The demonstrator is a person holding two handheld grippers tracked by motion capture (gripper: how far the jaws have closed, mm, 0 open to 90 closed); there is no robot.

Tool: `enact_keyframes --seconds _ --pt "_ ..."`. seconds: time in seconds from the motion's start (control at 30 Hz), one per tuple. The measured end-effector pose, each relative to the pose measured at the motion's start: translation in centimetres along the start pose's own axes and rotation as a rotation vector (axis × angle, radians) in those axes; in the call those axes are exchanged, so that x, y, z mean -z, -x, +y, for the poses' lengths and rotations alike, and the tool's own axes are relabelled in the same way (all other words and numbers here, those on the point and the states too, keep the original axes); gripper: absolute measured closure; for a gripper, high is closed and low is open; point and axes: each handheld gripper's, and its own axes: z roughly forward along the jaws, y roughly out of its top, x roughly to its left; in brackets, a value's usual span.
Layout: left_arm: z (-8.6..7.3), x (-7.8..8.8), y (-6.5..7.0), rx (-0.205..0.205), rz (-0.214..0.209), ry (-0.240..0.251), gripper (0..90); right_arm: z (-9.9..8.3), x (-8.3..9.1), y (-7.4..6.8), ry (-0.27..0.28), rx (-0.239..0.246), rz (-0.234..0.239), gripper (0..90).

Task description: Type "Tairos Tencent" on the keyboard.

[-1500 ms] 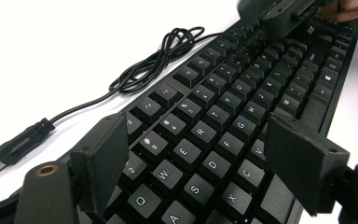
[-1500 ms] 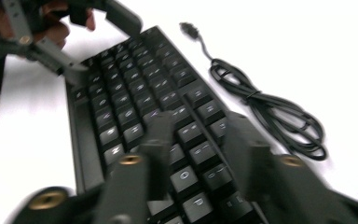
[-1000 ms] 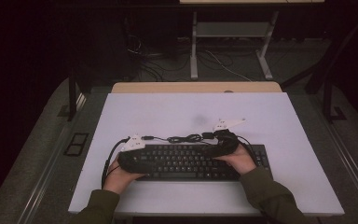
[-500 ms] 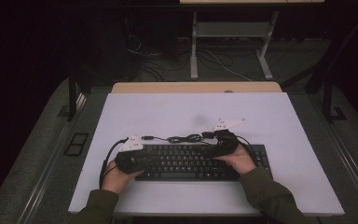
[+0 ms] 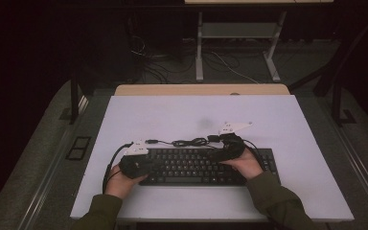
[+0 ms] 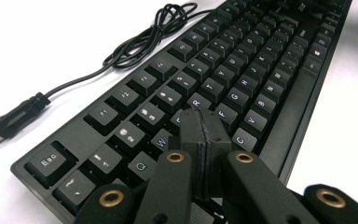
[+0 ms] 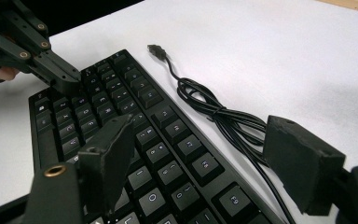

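A black keyboard [image 5: 196, 167] [image 6: 242, 70] [image 7: 121, 107] lies flat near the front of the white table [image 5: 172, 115]. Its bundled cable [image 5: 189, 142] [image 6: 140, 42] [image 7: 214, 109] rests just behind it and ends in a loose USB plug [image 6: 9, 123] [image 7: 156, 49]. My left gripper [image 5: 158, 162] [image 6: 200, 135] [image 7: 67, 81] hovers over the left-hand keys. Its jaws have just been closing and now meet, shut on nothing. My right gripper [image 5: 218, 153] [image 7: 205, 154] stands open over the keyboard's right part, one jaw above the keys, the other above the cable.
A wooden strip [image 5: 201, 89] borders the table's far edge. Beyond it, a metal desk frame [image 5: 199, 52] and loose cables [image 5: 148, 57] stand on the dark floor. White table surface stretches behind and beside the keyboard.
Both hands stay in place over the keyboard. The high view is too small to show the jaws moving.
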Motion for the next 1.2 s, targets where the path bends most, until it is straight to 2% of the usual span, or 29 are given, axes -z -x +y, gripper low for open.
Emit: enact_keyframes --seconds 0.3,0.67,0.77,0.93,1.2 --pt "-0.13 -0.66 0.23 -0.002 -0.011 -0.028 89.2 -0.04 -0.04 -0.02 -0.001 -0.004 0.0 24.6" --pt "-0.22 -0.77 0.13 0.002 -0.015 -0.025 89.2 -0.05 -0.05 -0.01 -0.003 -0.004 -0.001 24.6" --pt "-0.33 -0.86 0.05 -0.001 -0.017 -0.039 89.1 -0.07 -0.05 -0.01 -0.005 -0.004 -0.001 24.6" --pt "-0.35 -0.89 -0.01 0.005 -0.024 -0.032 89.2 -0.08 -0.07 -0.01 -0.006 -0.003 0.0 24.6" --pt "-0.16 -0.64 0.07 0.001 -0.014 -0.027 89.1 -0.1 -0.06 0.03 -0.007 -0.003 0.0 24.7"
